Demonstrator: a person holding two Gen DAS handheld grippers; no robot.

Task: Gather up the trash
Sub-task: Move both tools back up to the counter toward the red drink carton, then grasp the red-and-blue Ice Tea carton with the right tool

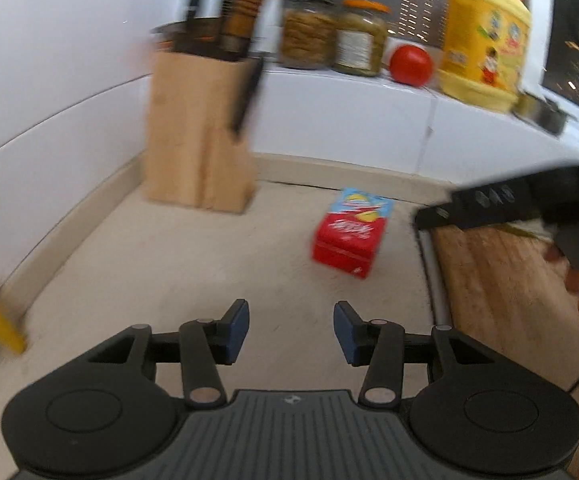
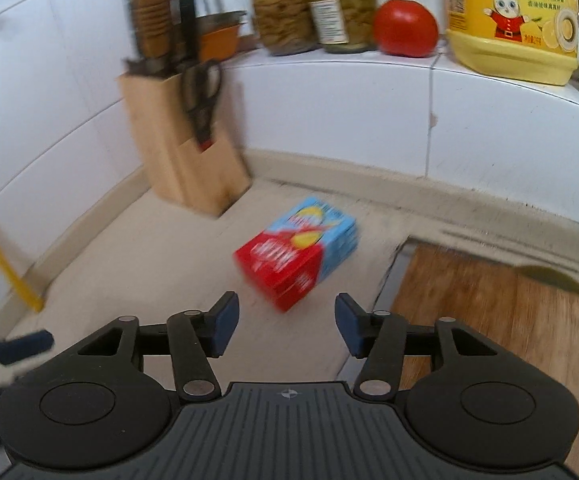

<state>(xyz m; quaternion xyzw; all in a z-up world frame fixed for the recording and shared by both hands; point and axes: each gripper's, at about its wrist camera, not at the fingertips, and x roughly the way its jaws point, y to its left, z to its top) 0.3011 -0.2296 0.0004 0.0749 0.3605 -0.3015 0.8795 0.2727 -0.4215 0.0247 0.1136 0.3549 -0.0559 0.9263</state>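
A small red and blue carton [image 1: 349, 234] lies on the beige counter [image 1: 169, 264], near the back wall. My left gripper [image 1: 291, 330] is open and empty, a short way in front of the carton and left of it. In the right wrist view the carton [image 2: 299, 252] lies just ahead of my right gripper [image 2: 287, 322], which is open and empty, with its fingertips close to the carton's near corner. The right gripper's dark body [image 1: 501, 202] shows at the right of the left wrist view. Both views are blurred by motion.
A wooden knife block [image 2: 181, 148] with scissors stands at the back left. A wooden cutting board [image 2: 509, 320] lies to the right. On the raised white ledge [image 2: 369, 92] stand two jars [image 2: 313, 12], a tomato [image 2: 405, 28] and a yellow detergent jug [image 2: 517, 20]. A yellow rod [image 2: 5, 264] leans at left.
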